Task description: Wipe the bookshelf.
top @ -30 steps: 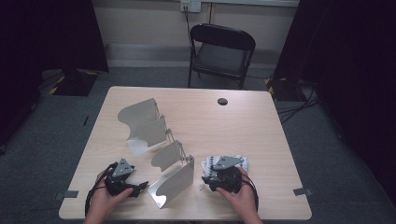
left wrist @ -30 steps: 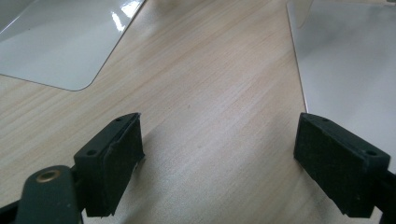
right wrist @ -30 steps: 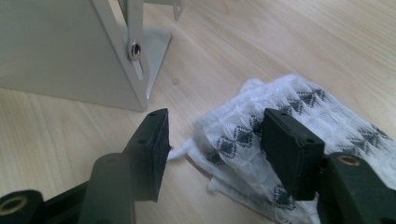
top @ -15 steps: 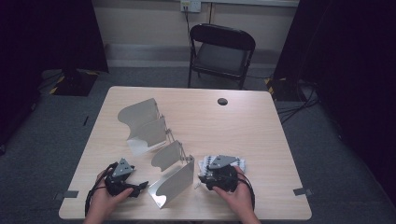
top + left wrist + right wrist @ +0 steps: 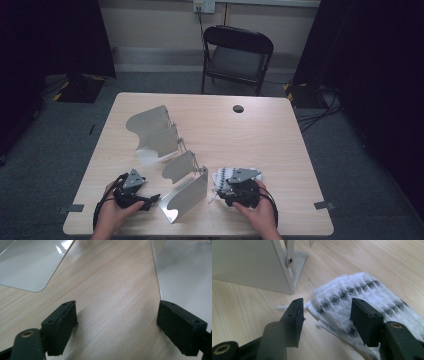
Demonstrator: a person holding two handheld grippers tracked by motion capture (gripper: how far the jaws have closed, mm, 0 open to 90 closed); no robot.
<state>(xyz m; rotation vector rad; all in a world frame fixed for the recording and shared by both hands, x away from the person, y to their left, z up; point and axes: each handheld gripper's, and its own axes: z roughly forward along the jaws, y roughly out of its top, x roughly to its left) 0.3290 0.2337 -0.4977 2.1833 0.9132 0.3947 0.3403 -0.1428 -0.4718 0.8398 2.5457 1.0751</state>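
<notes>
A white cloth with black diamond marks lies crumpled near the table's front right. My right gripper hovers at its near edge. In the right gripper view the jaws stand apart with the cloth below and between them, and the pads do not press on it. My left gripper rests at the front left and points at the nearest bent grey metal plate. Its jaws are wide open over bare wood, with that plate just beyond the right fingertip.
Two more bent metal plates stand in a row toward the table's back left. A small black round spot sits near the far edge. A black folding chair stands behind the table. Cables lie on the floor at right.
The right gripper has edged slightly to the left over the cloth. The left gripper and the metal plates have stayed where they were.
</notes>
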